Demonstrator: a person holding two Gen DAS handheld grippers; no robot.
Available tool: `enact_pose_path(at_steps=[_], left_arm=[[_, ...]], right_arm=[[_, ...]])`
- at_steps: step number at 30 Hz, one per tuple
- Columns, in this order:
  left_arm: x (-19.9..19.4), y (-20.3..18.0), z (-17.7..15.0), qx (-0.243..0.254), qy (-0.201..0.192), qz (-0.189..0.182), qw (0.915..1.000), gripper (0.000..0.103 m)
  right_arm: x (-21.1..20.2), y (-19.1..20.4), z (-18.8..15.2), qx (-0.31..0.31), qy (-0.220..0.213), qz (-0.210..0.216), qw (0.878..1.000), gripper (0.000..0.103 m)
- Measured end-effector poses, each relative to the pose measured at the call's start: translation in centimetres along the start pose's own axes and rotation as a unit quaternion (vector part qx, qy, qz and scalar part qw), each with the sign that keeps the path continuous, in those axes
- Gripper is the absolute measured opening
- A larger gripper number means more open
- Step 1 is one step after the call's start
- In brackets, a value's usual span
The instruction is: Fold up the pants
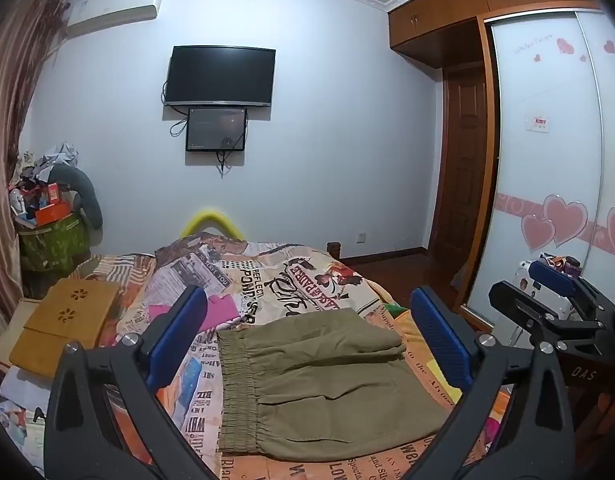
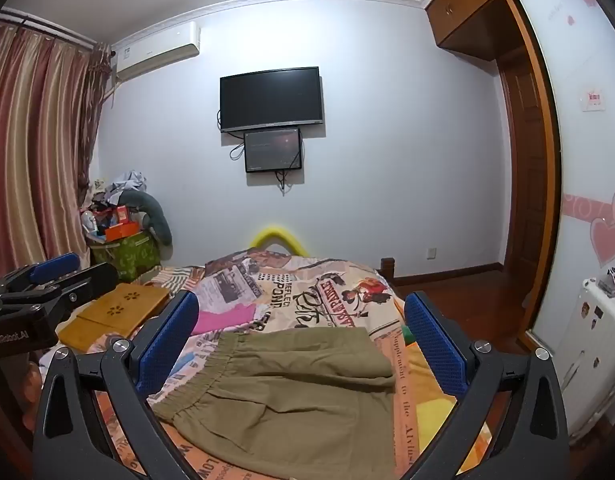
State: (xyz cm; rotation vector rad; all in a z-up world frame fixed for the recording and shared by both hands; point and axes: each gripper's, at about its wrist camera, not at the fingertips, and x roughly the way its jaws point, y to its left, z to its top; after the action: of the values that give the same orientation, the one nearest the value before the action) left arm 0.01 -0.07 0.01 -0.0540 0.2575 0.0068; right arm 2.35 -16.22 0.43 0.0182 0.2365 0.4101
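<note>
We see the pants (image 1: 319, 384) low in the middle of the frame, on the bed (image 1: 307, 276) — already folded into a neat block. Our left claw (image 1: 307, 336) and right claw (image 2: 303, 340) gape wide, holding nothing. The folding looks done — next we just back away.

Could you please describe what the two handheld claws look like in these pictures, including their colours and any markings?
Both look alike: the left claw and the right claw each have black, triangular-cutout arms with silver screws, carrying two long blue textured pads. The left claw's body carries white lettering in the right wrist view, and the right claw's shows the letters "DAS" in the left wrist view. No cables or sleeves show.
</note>
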Motion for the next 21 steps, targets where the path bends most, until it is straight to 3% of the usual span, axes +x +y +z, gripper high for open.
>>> enact_pose_path(at_steps=[21], left_arm=[[0.11,-0.47,0.0,0.004,-0.006,0.005,1.0,0.103]], right_arm=[[0.1,-0.09,-0.23,-0.002,0.002,-0.002,1.0,0.102]])
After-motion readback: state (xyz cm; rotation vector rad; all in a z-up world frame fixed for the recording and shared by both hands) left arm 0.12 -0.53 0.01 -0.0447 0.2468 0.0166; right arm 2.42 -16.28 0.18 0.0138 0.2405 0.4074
